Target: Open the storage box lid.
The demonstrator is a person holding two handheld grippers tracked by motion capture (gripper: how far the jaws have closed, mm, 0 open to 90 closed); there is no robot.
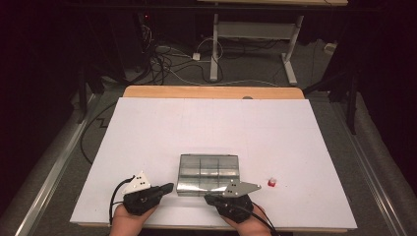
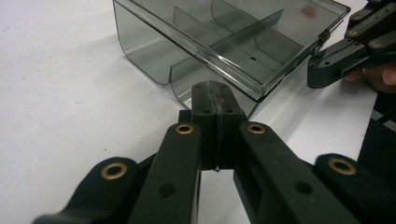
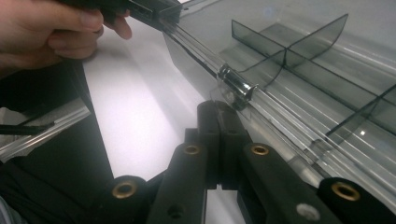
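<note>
Smoky grey, see-through plastic makes up the compartment box [image 1: 208, 173], which sits on the white counter [image 1: 211, 123] near its front edge, between the two claws. In the high view, thin dividers split the box into a grid of small cells, and the cells look empty as far as the pictures let me tell. In the left gripper view a low clear lid edge [image 2: 224, 56] runs along the box's near side, with the dividers [image 2: 243, 28] standing upright behind it.

At the box's front left corner is the left claw [image 1: 169, 187], and in its own view its jaws are pressed together with nothing between them, the tips just at the box's rounded corner wall [image 2: 180, 77]. At the front right edge is the right claw [image 1: 209, 198], likewise pressed together in its own view, tips right beside a small shiny latch [image 3: 237, 87] on the box's front rim; whether they touch it I cannot tell.

A small red and white object [image 1: 271, 182] lies on the counter just to the right of the box, apart from it.
</note>
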